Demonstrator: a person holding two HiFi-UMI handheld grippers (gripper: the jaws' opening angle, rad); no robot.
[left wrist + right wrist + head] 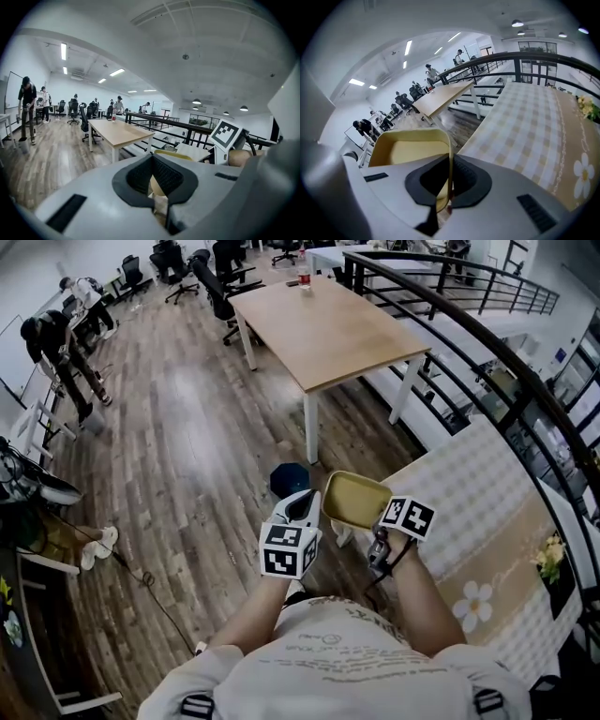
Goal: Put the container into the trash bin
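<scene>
The fingers of the right gripper (449, 180) clamp the wall of the shallow yellow plastic container (410, 152), near the dark round trash bin (286, 479); those of the left gripper (157, 190) are together beside it.

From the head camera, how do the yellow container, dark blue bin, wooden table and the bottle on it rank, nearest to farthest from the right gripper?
1. The container, clamped in the right gripper itself.
2. The trash bin, on the floor just to the left.
3. The wooden table, farther ahead.
4. The bottle, at the table's far end.
</scene>
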